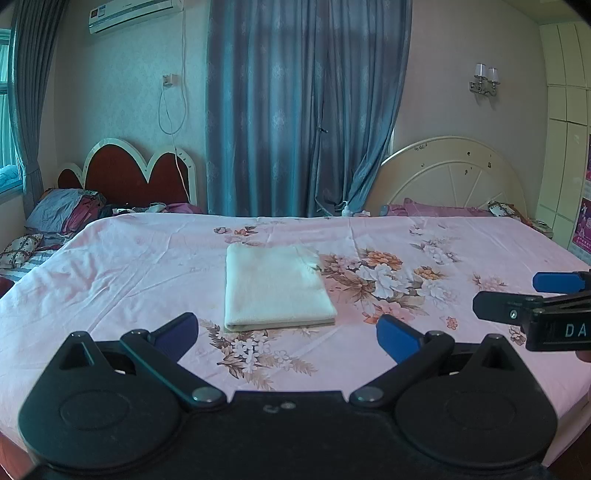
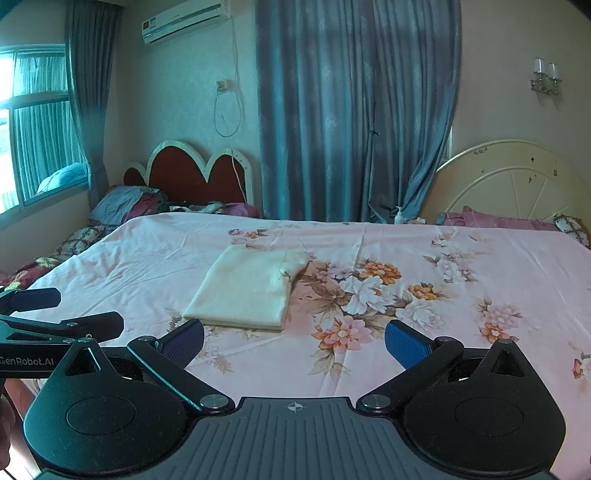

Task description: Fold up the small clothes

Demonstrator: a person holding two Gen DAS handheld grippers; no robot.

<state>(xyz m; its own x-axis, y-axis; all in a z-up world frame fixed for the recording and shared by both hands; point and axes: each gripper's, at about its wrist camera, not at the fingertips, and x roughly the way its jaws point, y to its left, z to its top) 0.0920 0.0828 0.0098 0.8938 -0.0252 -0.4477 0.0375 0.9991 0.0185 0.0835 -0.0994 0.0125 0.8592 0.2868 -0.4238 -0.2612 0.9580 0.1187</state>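
White letters "DA" show on the black body of the right gripper [image 1: 517, 295] at the right edge of the left wrist view, the rest of the word cut off by the frame. In the right wrist view, "GenRobot.AI" runs in white along the black side of the left gripper [image 2: 74, 312], low at the left, its first letter partly clipped. The air conditioner [image 2: 184, 20] high on the wall carries a small label, too blurred to read. Posters [image 1: 583, 221] at the far right hold print, illegible.
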